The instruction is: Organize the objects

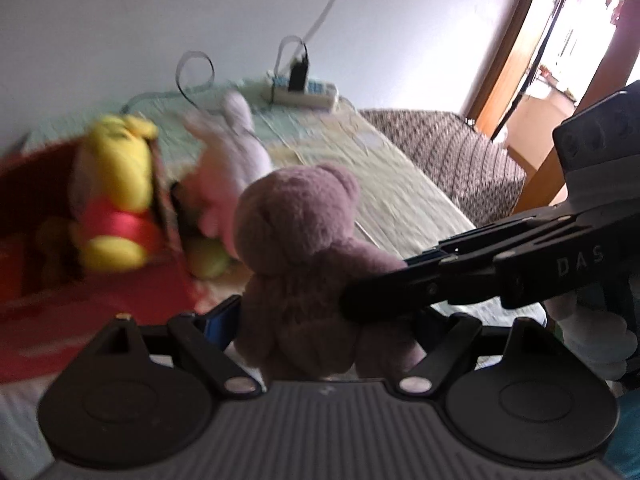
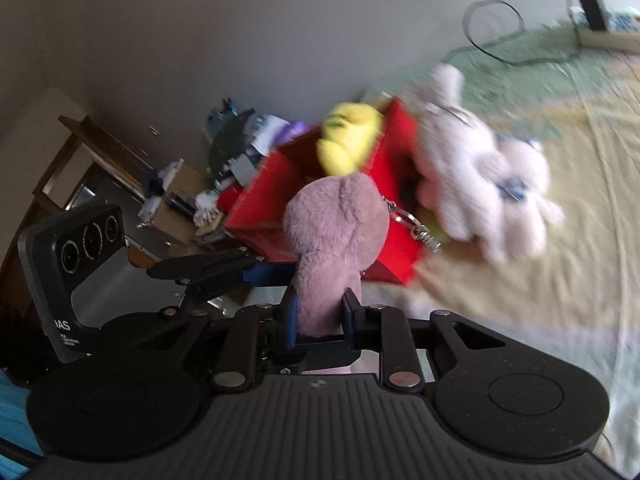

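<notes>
A mauve plush bear [image 1: 304, 252] is held in the air between both grippers. My left gripper [image 1: 320, 320] has its blue-padded fingers at the bear's sides. My right gripper [image 2: 320, 316] is shut on the bear's lower body [image 2: 332, 240]; its black fingers [image 1: 440, 280] reach in from the right in the left wrist view. A red box [image 1: 80, 308] sits on the bed with a yellow plush in a red shirt [image 1: 116, 200] inside. A white plush rabbit [image 1: 236, 160] lies beside the box, also in the right wrist view [image 2: 480, 176]. A keychain ring [image 2: 416, 228] hangs off the bear.
The bed has a pale green and yellow sheet [image 1: 380, 168]. A power strip with a charger and cables [image 1: 300, 88] lies at its far end. A patterned seat [image 1: 448, 152] and a doorway [image 1: 560, 40] are right. Cluttered shelves [image 2: 192, 184] stand left of the box.
</notes>
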{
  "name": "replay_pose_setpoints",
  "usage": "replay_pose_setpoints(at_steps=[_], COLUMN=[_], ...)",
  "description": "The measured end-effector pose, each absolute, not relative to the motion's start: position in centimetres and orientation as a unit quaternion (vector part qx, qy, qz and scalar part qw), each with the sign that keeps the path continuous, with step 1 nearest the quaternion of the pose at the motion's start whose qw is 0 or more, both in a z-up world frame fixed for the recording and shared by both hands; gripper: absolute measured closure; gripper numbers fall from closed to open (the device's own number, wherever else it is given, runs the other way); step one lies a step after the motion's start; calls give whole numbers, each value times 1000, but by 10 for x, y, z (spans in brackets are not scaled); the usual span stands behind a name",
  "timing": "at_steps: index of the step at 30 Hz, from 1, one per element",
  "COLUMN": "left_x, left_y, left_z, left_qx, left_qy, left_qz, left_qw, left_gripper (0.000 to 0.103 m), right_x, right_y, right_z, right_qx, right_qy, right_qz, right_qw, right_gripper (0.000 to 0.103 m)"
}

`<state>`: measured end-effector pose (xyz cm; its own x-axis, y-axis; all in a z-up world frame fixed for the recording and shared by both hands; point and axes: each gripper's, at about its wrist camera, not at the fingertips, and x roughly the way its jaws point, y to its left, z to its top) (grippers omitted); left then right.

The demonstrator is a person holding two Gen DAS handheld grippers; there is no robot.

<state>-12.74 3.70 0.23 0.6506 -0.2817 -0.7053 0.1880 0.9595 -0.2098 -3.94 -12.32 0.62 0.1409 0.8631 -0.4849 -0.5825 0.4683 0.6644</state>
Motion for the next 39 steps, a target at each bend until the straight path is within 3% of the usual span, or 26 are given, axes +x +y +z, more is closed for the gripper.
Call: replay_pose_setpoints(at_steps=[24, 39], left_x=[-122, -78], left_y=[239, 321], left_z=[76, 5], left_qx=[-22, -59], left_qy=[275, 364], left_qz=[-79, -37], left_qw=[958, 929], left_gripper=[18, 20], right_x=[1, 49], right_y=[71, 143], right_z=[63, -19], right_qx=[155, 263], right_qy=[300, 437], right_qz=[527, 461], right_qw=[780, 726], right_gripper=[80, 80])
